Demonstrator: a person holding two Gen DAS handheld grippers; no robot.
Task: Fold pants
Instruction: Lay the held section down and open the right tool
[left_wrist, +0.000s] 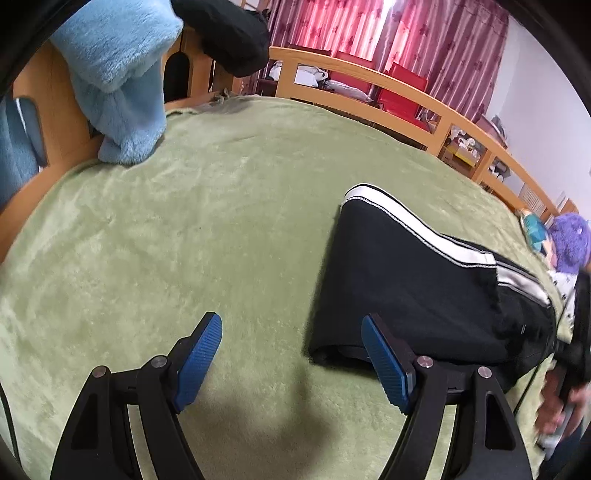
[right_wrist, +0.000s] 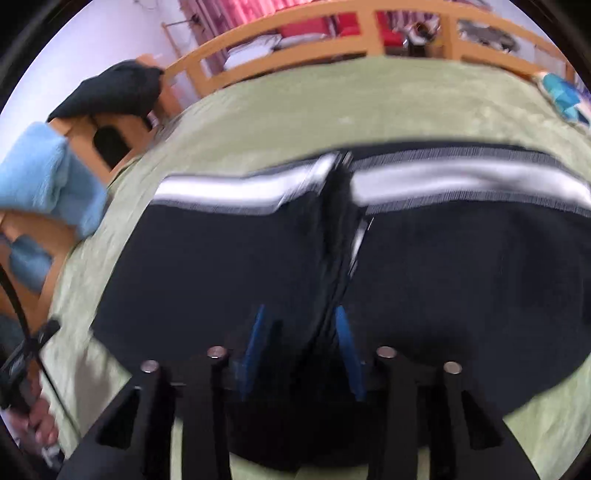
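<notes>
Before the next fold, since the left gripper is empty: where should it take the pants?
Probably the near corner of the pants, approached from the left gripper side along the blanket; the layered edge there lies flat and exposed.

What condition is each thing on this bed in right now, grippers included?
pants: black with a white stripe, lying doubled over on the blanket.
left gripper: open, holding nothing, beside the pants' edge.
right gripper: fingers close together around a dark bunch of the pants; blurred.
green blanket: spread flat over the bed.
blue fluffy garment: draped over the wooden bed frame.
</notes>
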